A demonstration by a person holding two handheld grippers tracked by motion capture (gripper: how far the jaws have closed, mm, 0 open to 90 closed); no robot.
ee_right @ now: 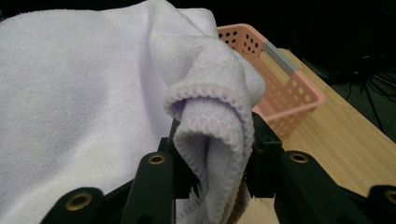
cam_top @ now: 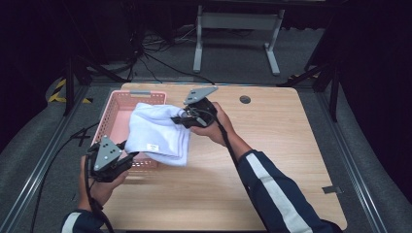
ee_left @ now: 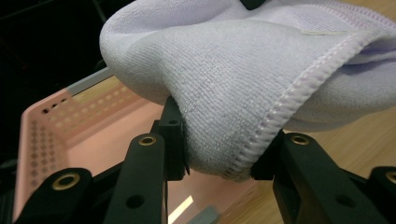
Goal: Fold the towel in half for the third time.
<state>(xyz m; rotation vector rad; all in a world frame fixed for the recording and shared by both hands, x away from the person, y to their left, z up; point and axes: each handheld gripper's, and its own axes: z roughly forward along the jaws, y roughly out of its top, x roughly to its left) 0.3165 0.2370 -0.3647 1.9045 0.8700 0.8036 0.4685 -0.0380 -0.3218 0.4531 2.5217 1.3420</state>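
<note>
A folded white towel (cam_top: 156,133) with a small label hangs over the right side of a pink perforated basket (cam_top: 115,115), held up by both grippers. My left gripper (cam_top: 127,156) is shut on the towel's near left corner; in the left gripper view the stitched hem (ee_left: 261,135) is pinched between the black jaws, above the basket (ee_left: 60,135). My right gripper (cam_top: 183,118) is shut on the far right corner; in the right gripper view a rolled fold of towel (ee_right: 212,135) sits between its jaws, with the basket (ee_right: 289,88) behind.
The basket stands at the far left of a wooden table (cam_top: 262,145), which has a round cable hole (cam_top: 245,99) at the back. A white desk frame (cam_top: 238,34) and cables lie on the floor beyond.
</note>
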